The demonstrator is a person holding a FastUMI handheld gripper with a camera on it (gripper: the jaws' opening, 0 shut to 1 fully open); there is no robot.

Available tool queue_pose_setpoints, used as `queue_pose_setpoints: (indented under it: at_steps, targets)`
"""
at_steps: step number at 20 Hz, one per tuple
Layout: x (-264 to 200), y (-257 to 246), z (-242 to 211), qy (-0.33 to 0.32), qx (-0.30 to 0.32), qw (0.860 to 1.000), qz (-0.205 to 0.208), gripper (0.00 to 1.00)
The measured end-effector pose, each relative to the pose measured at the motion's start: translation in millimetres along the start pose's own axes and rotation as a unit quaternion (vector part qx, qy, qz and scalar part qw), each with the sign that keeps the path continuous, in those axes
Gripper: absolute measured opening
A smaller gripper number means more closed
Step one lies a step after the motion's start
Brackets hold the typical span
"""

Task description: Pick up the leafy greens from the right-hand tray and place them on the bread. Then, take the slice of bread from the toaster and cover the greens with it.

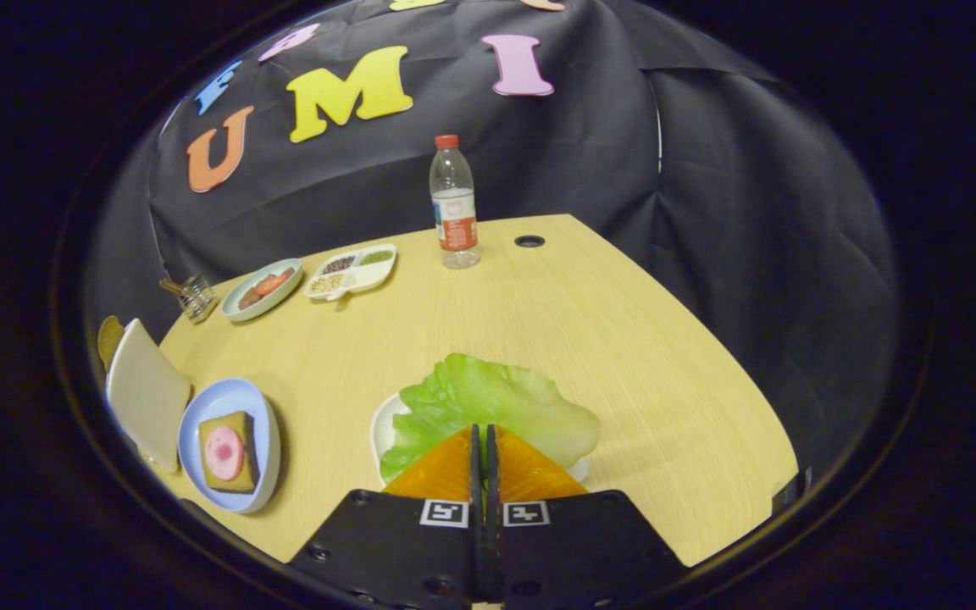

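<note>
Leafy greens (488,407): one leaf on one white tray (382,428) just ahead of gripper (483,436), fingers together, nothing between; one bread (228,451) on blue plate (263,424).

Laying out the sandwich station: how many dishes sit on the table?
4: white plate under the greens ahead of the shut fingers; blue plate left; green plate and divided tray beyond.

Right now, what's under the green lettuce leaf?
A white plate lies under the green lettuce leaf; only its rims show. The closed tongs cover the leaf's near edge; whether they pinch it cannot be told.
</note>
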State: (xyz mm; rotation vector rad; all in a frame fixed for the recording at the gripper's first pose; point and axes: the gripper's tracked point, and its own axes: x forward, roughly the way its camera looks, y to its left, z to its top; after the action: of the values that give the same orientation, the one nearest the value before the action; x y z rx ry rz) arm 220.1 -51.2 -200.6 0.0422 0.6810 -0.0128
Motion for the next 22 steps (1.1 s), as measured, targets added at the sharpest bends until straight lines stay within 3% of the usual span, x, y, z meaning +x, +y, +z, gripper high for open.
queue_pose_setpoints:
  at_steps: [8,16,22]
  targets:
    - [-68.3,70.4,39.3,-0.06,-0.03,0.996,0.057,0.0]
    - [-81.1,158.9,27.0,-0.071,-0.064,0.99,0.107,0.0]
    - [-79.9,241.8,10.9,-0.074,-0.051,0.979,0.184,0.0]
